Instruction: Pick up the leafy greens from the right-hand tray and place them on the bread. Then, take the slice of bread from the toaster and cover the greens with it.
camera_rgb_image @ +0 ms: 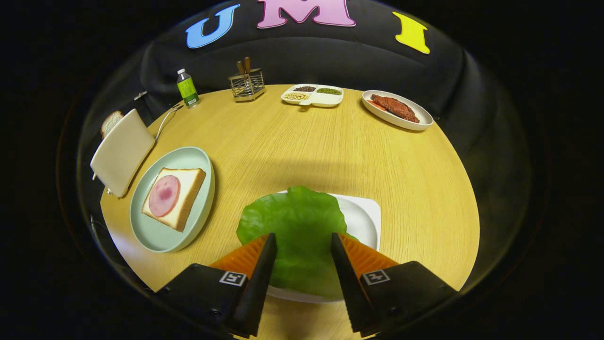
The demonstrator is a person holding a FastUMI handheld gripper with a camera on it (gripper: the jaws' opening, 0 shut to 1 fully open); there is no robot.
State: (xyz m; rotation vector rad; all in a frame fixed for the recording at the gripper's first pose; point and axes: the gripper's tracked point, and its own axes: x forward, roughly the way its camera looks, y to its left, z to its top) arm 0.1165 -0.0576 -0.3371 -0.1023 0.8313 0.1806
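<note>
Right now your greens [295, 222] lie on the white tray [363, 215] near the table's [330, 151] front edge, draped over the tray's left rim and spilling a little onto the wood. The leaf sits between your fingers and runs on just ahead of them; your claw [303, 243] stands wide open above it, one finger over each side of the leaf, gripping nothing. Whether the tips touch the leaf, you cannot tell from this angle.

Left of the tray, near the table's left edge, you have the pale green plate [160, 231] with the bread [188, 191] lying flat on it, a round slice of ham [164, 195] on top. Just beyond the plate, at the left edge, stands the toaster [121, 151], with a slice [110, 123] poking out of its top.

Along the far edge you see a bottle [187, 88], a wire holder [247, 84] with wooden handles in it, a divided dish [312, 94] of beans, and at the far right a white plate [415, 123] with a piece of meat [395, 107].
</note>
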